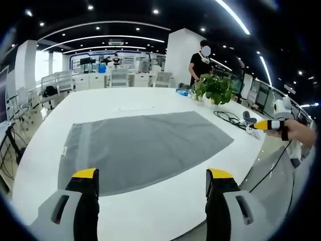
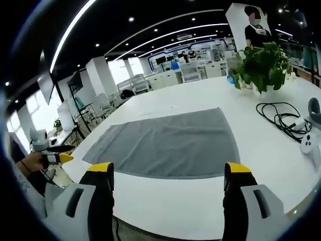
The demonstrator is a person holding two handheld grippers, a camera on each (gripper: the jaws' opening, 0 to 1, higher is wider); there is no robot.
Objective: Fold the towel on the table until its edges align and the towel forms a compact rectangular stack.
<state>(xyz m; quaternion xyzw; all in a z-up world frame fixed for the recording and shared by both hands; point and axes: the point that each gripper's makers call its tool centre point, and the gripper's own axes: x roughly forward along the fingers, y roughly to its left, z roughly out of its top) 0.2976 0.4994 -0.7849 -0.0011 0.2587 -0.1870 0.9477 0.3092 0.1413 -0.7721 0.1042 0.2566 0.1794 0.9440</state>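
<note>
In the left gripper view the left gripper (image 1: 153, 183) hangs over the near edge of the white table (image 1: 165, 211), its yellow-tipped jaws spread wide with nothing between them. Just ahead of the jaws the grey towel (image 1: 143, 145) lies flat and unfolded. Beyond its far right corner sit a potted plant (image 1: 215, 89) and a coil of black cable (image 1: 228, 118), and a person in black (image 1: 200, 64) stands behind the plant. Off to the right the right gripper (image 1: 265, 125) pokes in, held by a hand (image 1: 300, 131). In the right gripper view that gripper (image 2: 169, 176) is likewise wide open and empty, the towel (image 2: 168, 143) spread directly ahead of it. To its right are the cable (image 2: 281, 119) and a white controller (image 2: 307, 143), apart from the cloth, with the plant (image 2: 261, 65) farther back. At far left a hand (image 2: 30, 163) holds the left gripper (image 2: 62, 157).
</note>
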